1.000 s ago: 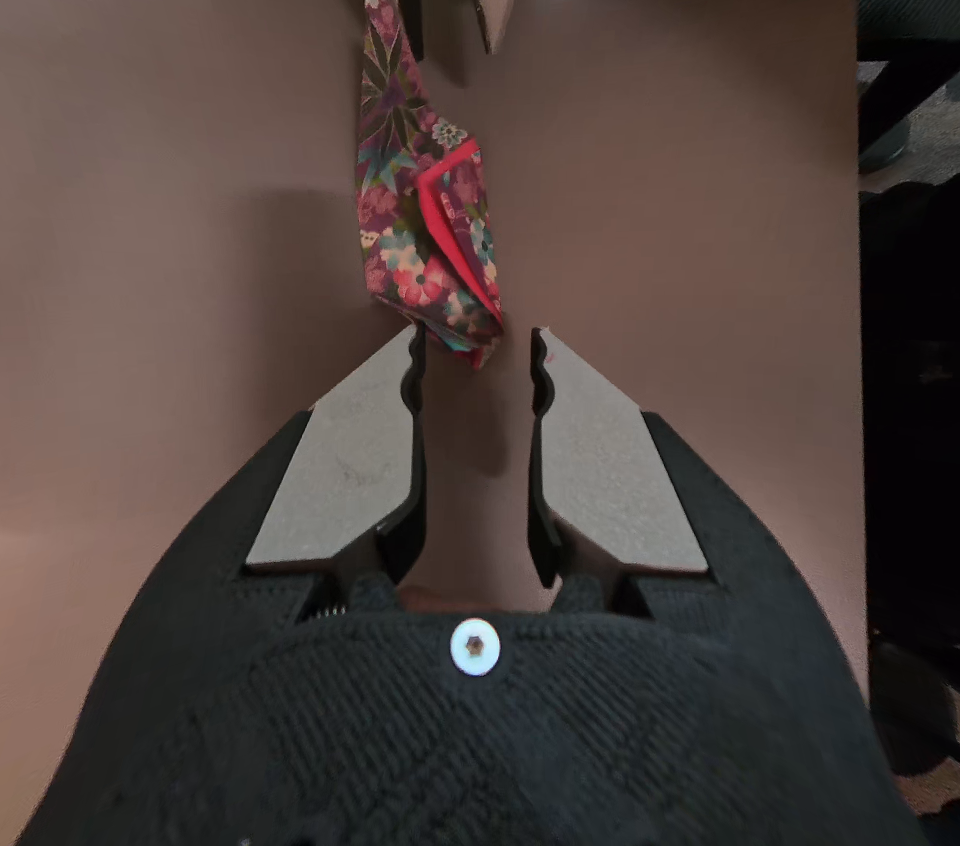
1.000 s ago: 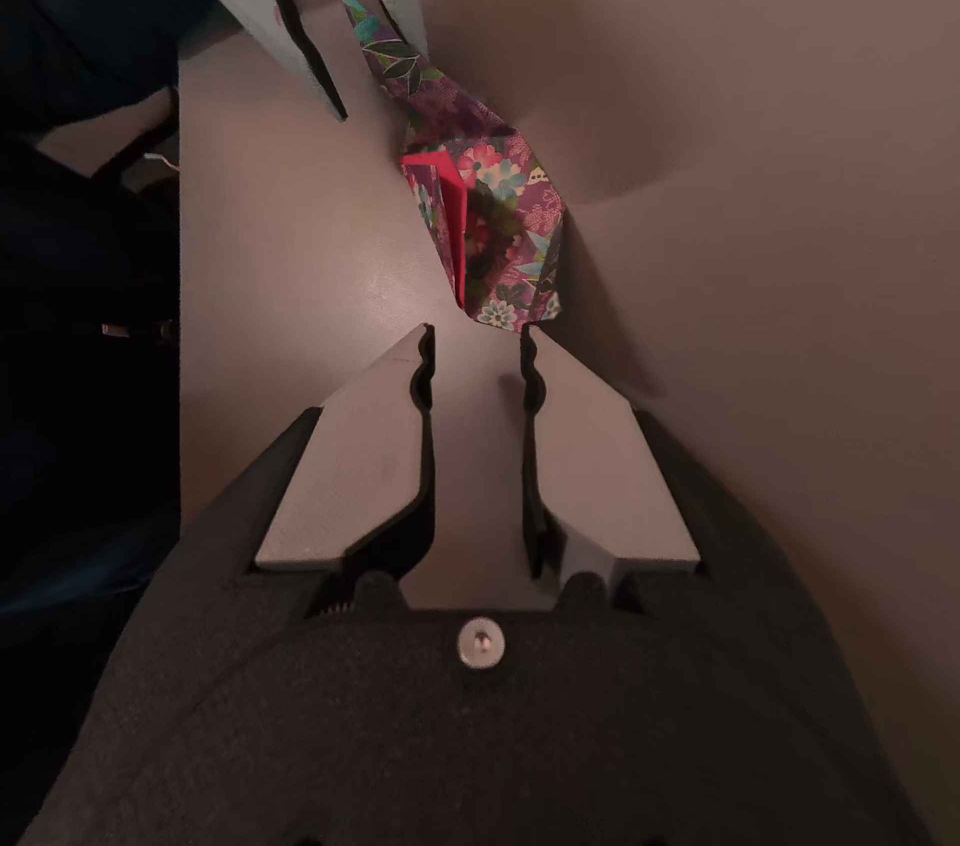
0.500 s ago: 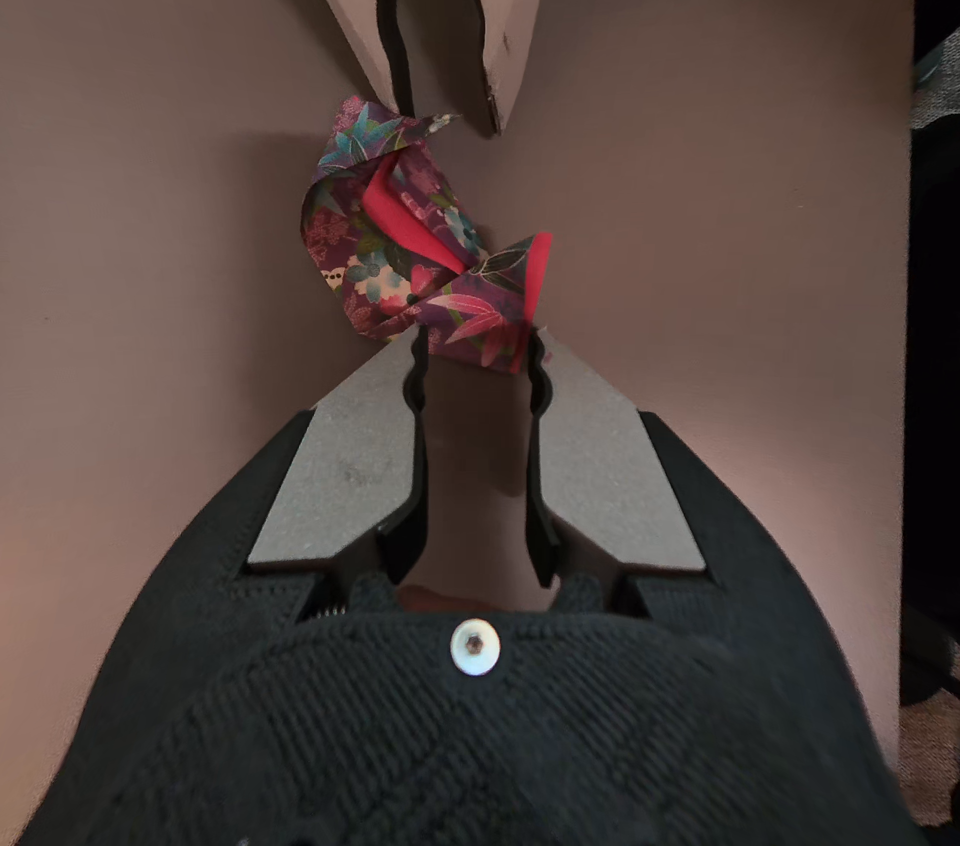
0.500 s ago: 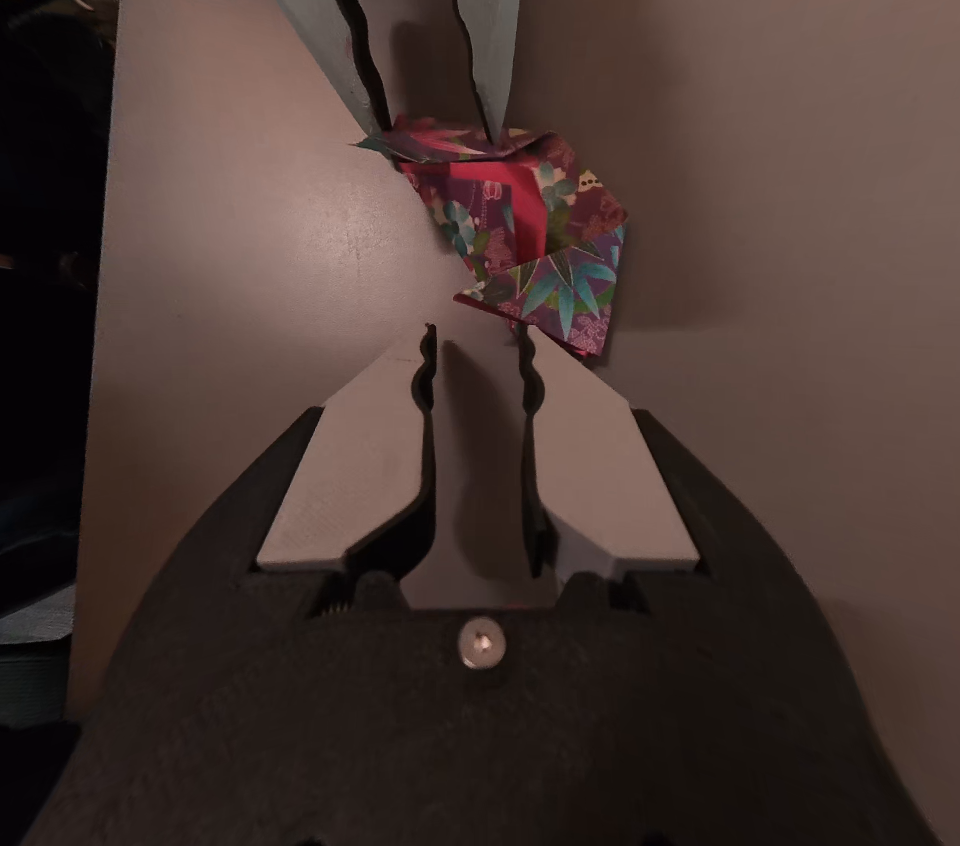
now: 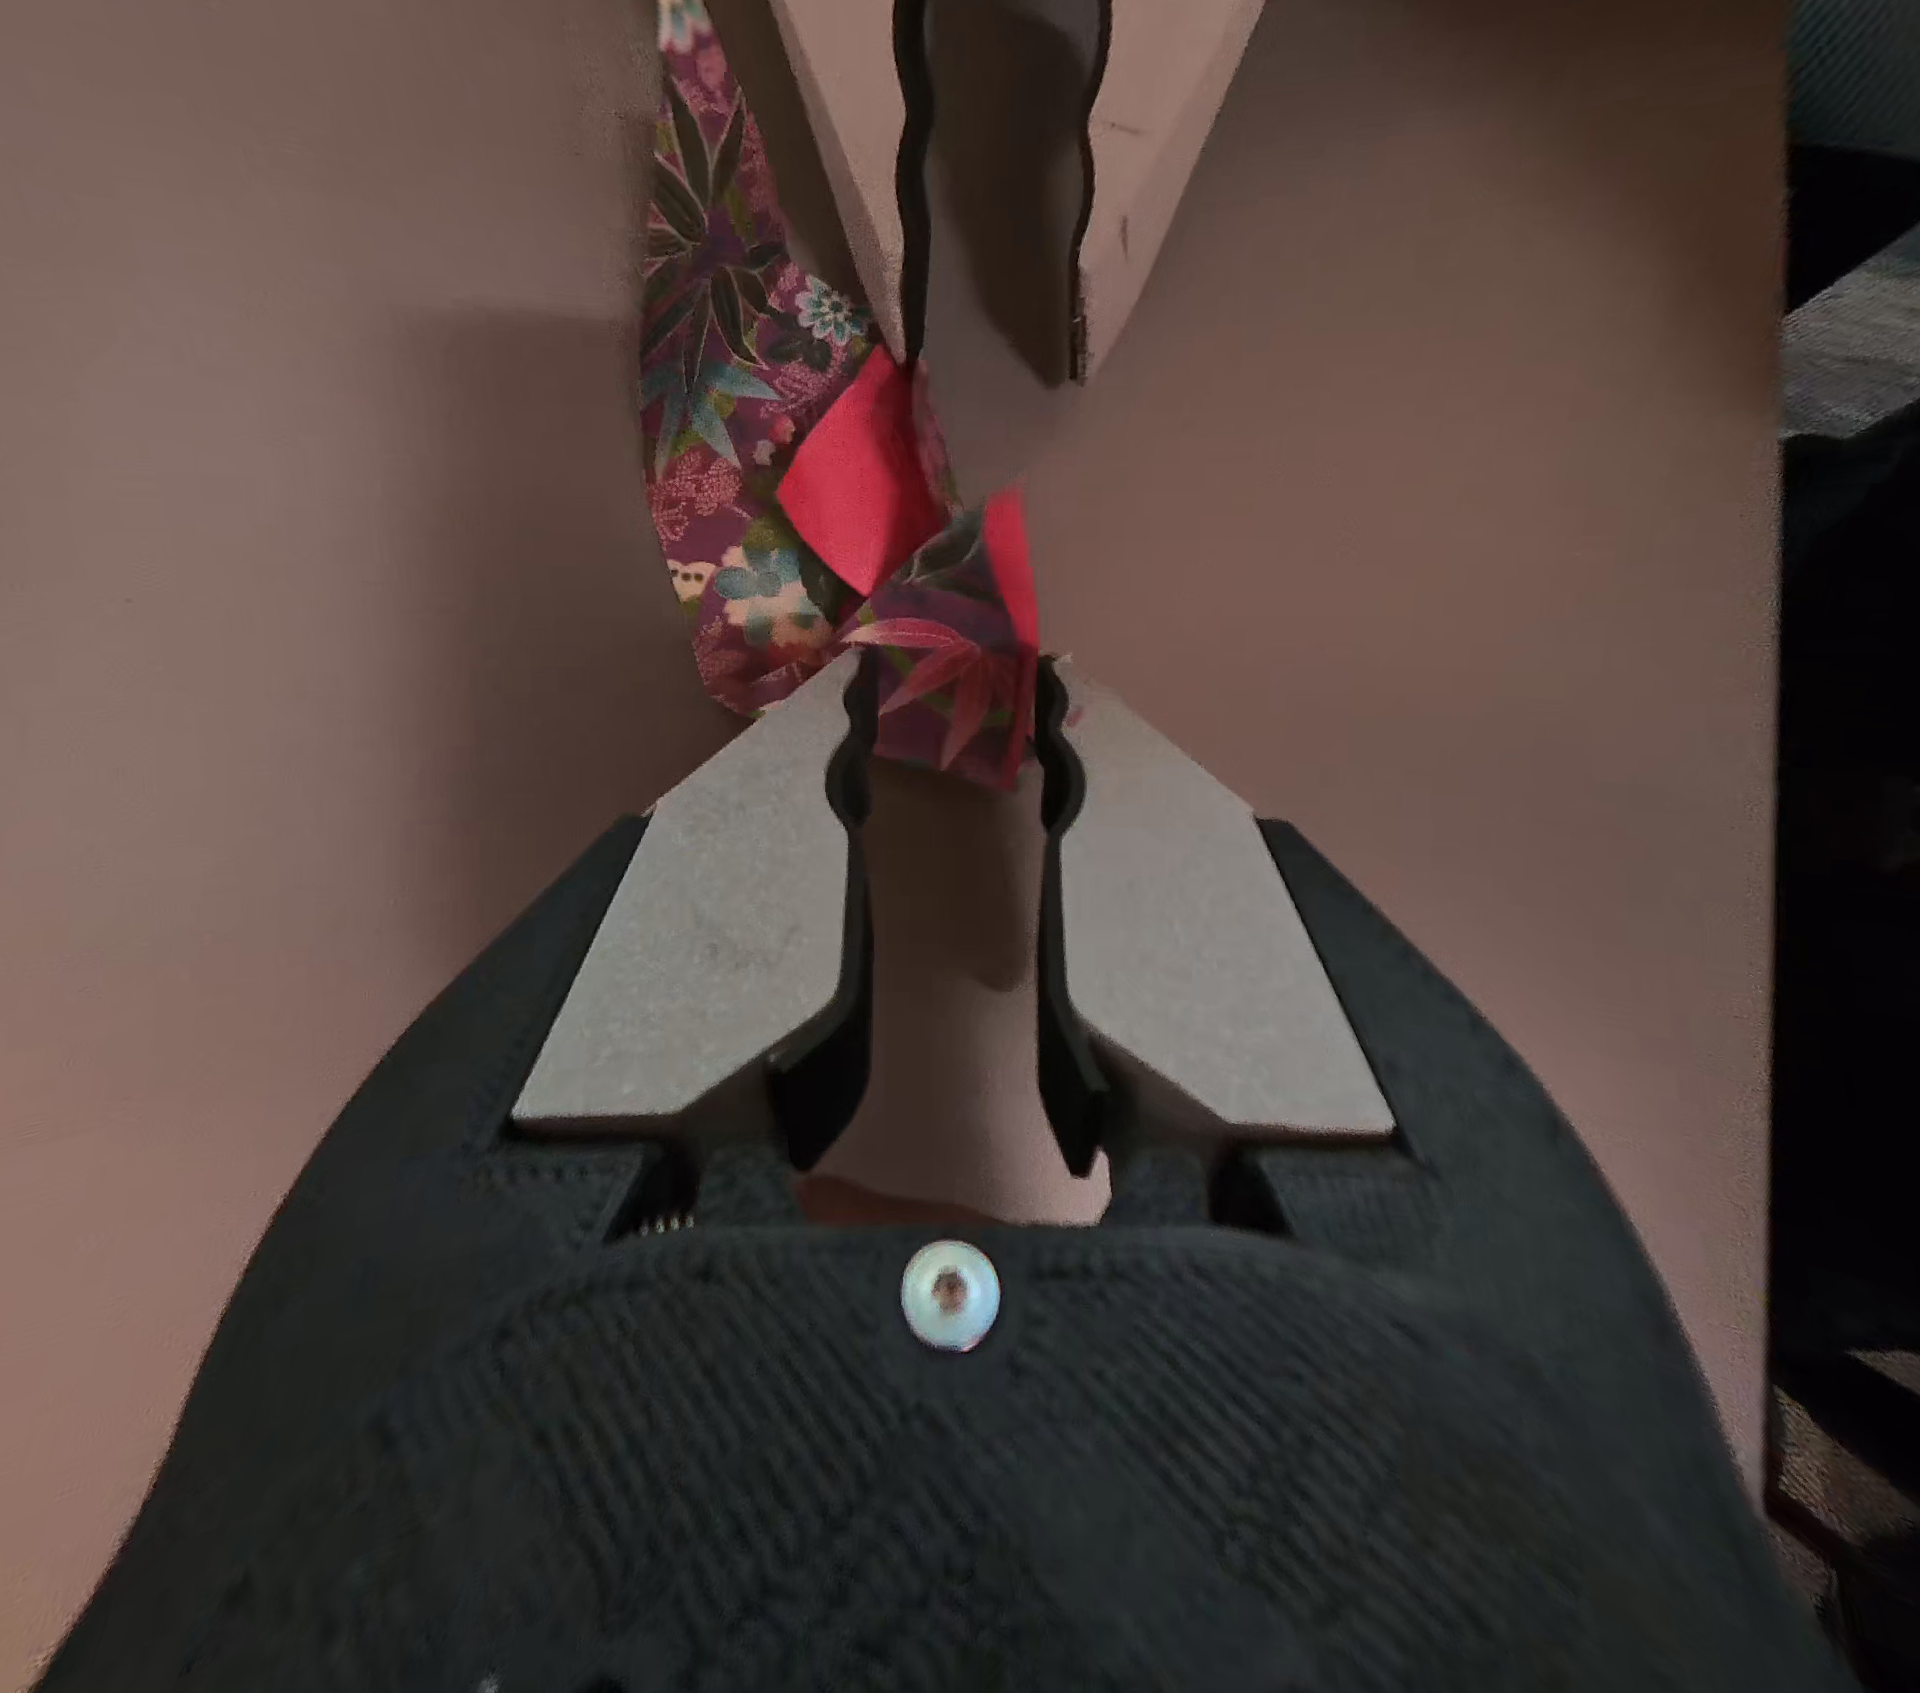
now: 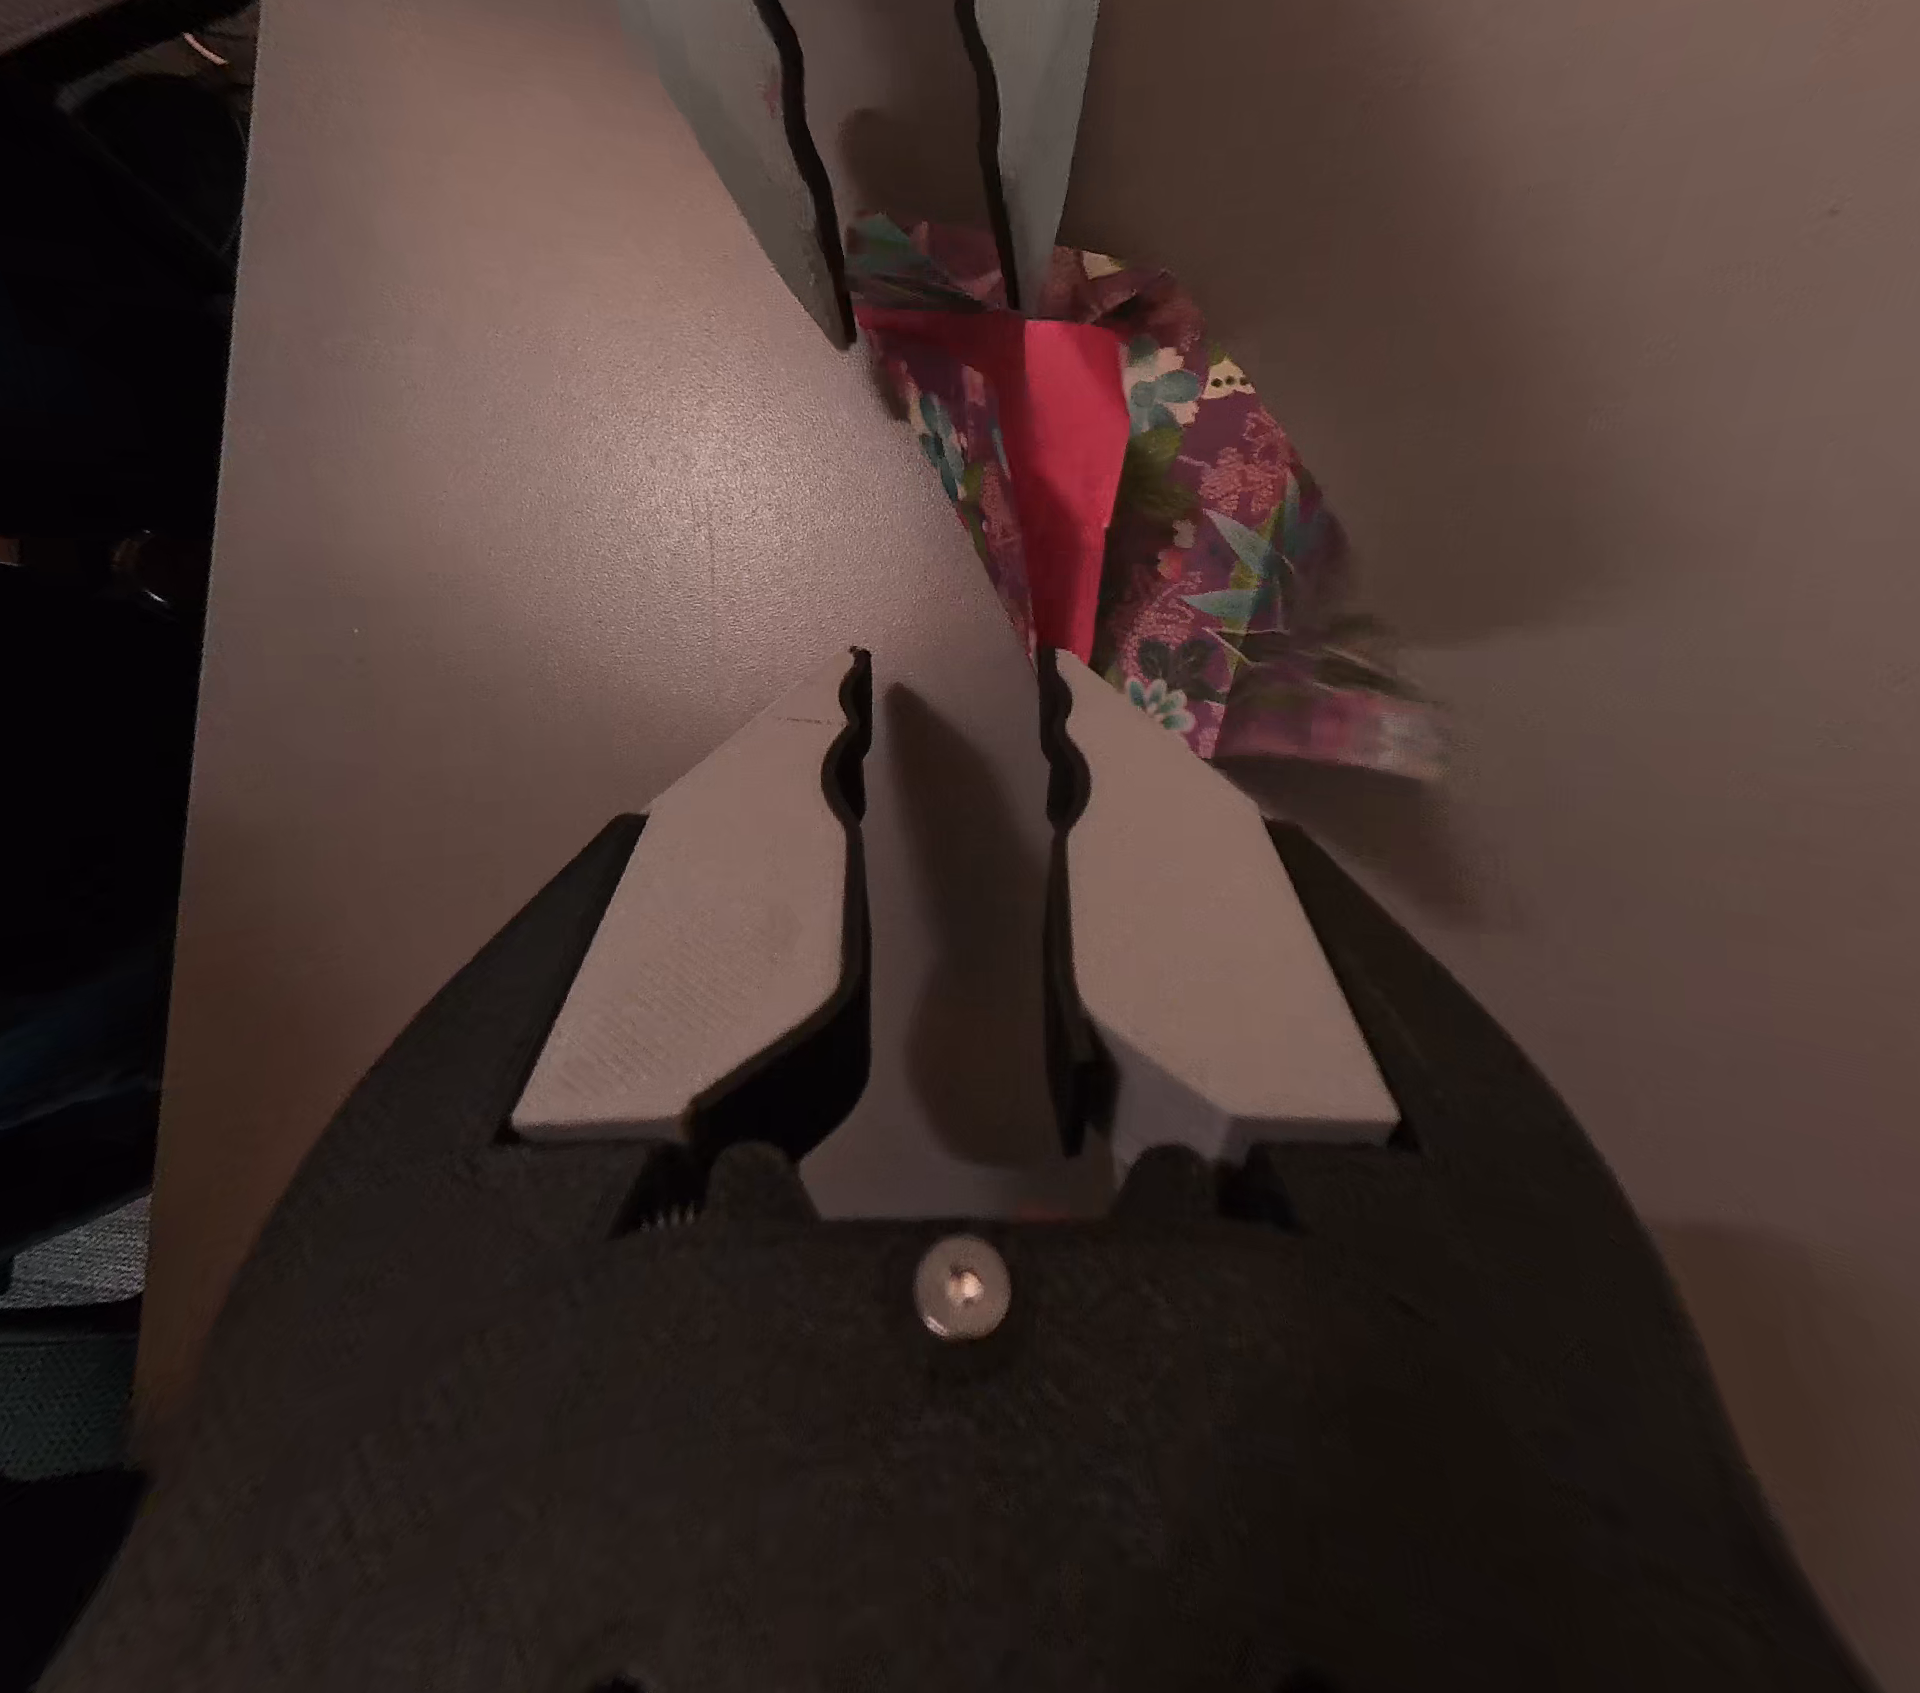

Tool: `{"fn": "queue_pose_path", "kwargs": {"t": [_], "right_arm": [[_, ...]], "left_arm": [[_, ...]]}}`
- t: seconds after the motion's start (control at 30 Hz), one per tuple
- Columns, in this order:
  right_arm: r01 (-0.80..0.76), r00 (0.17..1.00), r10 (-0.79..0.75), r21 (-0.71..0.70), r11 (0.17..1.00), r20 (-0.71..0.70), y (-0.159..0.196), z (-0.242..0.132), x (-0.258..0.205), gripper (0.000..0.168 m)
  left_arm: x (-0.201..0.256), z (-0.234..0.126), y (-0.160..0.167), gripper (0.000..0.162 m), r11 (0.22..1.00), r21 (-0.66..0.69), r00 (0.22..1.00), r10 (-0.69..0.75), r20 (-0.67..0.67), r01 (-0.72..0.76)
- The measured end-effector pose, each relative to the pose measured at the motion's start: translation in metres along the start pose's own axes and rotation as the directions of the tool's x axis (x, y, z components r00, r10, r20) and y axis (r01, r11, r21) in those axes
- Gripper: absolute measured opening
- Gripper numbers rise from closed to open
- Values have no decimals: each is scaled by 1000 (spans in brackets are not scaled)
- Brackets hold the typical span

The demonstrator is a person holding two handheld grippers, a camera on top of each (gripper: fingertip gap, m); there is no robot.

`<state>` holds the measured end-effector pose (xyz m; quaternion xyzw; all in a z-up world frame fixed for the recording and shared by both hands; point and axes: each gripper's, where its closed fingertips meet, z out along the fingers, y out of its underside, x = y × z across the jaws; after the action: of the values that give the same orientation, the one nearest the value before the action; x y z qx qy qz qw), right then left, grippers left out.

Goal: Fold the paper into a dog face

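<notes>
The paper is purple floral with a red underside. It lies partly folded on the table between my two grippers. My left gripper is open, with a floral flap lying between its tips, not clamped. My right gripper faces it from the far side, open, its left fingertip touching the paper by the red patch. In the right wrist view the paper lies just right of my open right gripper, blurred at its near corner. The left gripper rests on the paper's far end.
The table is a plain brownish surface. Its edge runs down the right of the left wrist view and down the left of the right wrist view. Dark chairs and the floor lie beyond it. Spacing between my two grippers at the tips: around 6 cm.
The two grippers have moved closer together. The paper went from a long flat strip to bunched up with a flap raised between the left gripper's tips. Both grippers stayed open.
</notes>
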<state>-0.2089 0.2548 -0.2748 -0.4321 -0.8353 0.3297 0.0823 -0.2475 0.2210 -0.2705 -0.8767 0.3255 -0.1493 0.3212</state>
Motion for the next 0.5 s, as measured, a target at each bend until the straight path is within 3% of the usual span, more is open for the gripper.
{"fn": "queue_pose_path", "kwargs": {"t": [0.27, 0.5], "right_arm": [[20, 999, -21, -6, 1000, -27, 3, -7, 0, 29], [-134, 986, 149, 175, 975, -74, -3, -48, 25, 28]], "left_arm": [[-7, 0, 3, 35, 1000, -24, 999, 10, 52, -9], [-11, -26, -4, 36, 998, 66, 998, -8, 57, 4]]}}
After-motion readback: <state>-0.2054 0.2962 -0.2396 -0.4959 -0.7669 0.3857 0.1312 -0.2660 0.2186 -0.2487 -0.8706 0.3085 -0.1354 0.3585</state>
